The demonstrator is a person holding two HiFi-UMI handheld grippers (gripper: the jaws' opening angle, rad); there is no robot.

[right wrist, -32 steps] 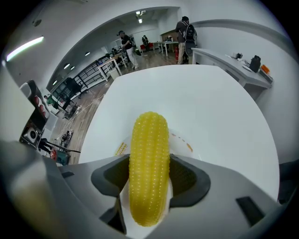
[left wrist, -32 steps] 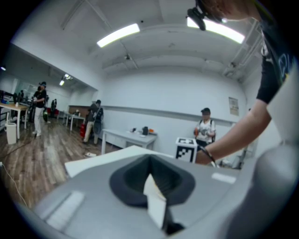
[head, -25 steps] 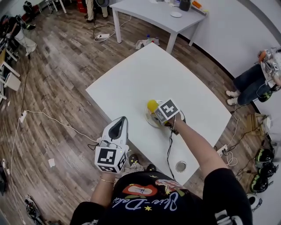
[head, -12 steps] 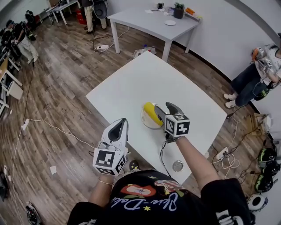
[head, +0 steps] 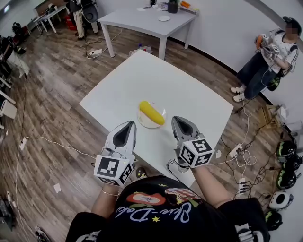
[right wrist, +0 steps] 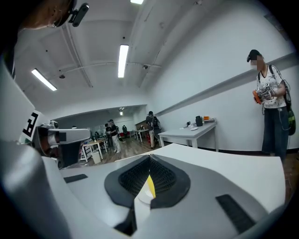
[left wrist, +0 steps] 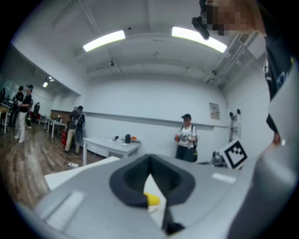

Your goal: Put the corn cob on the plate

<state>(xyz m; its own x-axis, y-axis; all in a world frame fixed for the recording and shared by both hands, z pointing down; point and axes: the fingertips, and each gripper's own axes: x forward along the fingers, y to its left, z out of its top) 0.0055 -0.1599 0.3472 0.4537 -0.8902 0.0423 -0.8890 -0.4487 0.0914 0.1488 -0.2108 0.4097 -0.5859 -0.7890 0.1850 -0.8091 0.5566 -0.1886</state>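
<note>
yellow corn cob (head: 152, 112) on white round plate (head: 141, 121), so jaws of my right gripper (head: 177, 120) just closed empty; left gripper (head: 127, 125) jaws seem pressed together, both held near.

A white desk (head: 189, 90) stands mid-view on a wooden floor (head: 52, 94). At twelve o'clock a second, grey desk (head: 142, 21) carries a dark pot (head: 173, 6) and a small white dish (head: 164, 18). A white power strip (head: 96, 52) lies on the floor at eleven o'clock. At two o'clock a person (head: 265, 56) stands by the wall. Helmets (head: 285, 150) lie at four o'clock.
</note>
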